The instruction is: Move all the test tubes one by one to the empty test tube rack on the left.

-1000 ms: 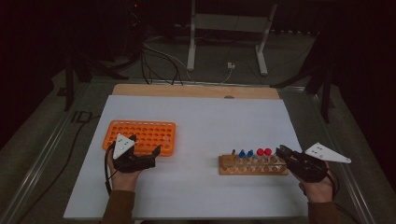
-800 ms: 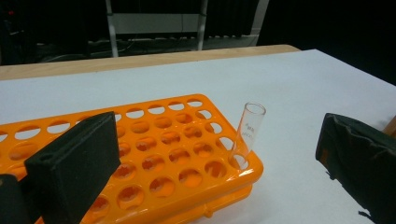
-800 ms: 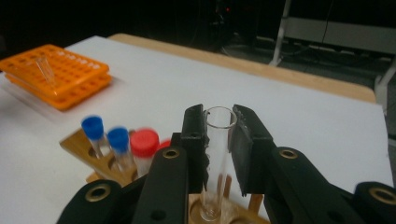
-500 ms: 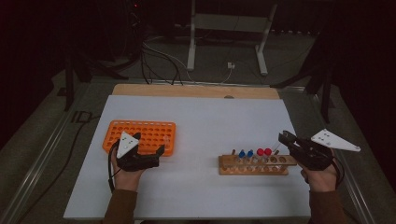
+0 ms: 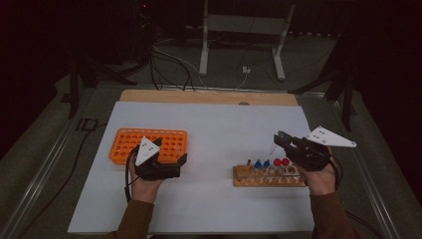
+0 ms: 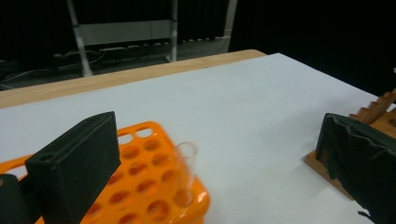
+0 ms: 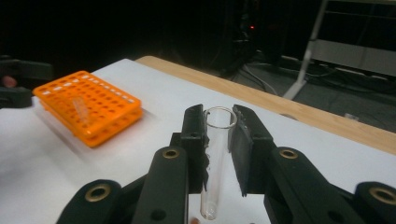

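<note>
Right gripper (image 7: 218, 140): jaws clamped on a clear test tube (image 7: 214, 158), held above the wooden rack (image 5: 268, 177) for carrying. Left gripper (image 5: 166, 162): jaws wide, empty, beside the orange rack (image 5: 124, 144), likely steadying it on the worktop (image 5: 224, 124).

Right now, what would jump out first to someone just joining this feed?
The bright orange rack at the left of the white table, with one clear tube leaning in it and the left gripper open at its near edge. At the right, the right gripper clamps an empty glass tube above the wooden rack.
</note>
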Demonstrator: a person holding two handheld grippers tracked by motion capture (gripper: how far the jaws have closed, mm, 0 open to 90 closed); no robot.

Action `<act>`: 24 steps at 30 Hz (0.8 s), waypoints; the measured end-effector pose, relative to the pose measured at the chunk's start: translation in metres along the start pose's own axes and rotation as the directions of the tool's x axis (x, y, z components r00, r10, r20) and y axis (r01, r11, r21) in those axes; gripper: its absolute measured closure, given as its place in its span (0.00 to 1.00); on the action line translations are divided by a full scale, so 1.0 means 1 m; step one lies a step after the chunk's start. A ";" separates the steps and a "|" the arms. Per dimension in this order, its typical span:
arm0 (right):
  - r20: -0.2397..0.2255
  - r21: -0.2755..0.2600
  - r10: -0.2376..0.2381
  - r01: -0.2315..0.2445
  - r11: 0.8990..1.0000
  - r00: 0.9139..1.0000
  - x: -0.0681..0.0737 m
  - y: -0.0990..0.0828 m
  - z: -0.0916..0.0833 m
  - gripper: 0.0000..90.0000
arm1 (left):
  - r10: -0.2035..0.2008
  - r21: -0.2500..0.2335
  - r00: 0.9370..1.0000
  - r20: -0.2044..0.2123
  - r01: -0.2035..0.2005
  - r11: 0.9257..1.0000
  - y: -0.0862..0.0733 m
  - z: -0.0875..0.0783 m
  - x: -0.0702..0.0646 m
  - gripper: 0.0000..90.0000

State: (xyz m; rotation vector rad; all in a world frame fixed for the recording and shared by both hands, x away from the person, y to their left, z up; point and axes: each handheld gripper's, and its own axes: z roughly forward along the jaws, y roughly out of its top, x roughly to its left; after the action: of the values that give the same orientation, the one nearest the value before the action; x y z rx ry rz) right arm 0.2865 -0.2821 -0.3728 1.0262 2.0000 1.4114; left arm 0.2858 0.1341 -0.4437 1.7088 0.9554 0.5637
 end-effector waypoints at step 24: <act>-0.163 0.049 -0.058 0.067 0.997 0.985 0.063 0.010 0.059 0.85 | 0.058 0.004 0.986 0.158 -0.060 0.998 0.017 0.037 -0.053 0.06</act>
State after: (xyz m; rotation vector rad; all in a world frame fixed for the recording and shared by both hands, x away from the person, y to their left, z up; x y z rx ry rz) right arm 0.2948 -0.1964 -0.3822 0.8880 2.1776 1.4543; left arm 0.2892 0.0682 -0.4355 1.7661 0.7977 0.4559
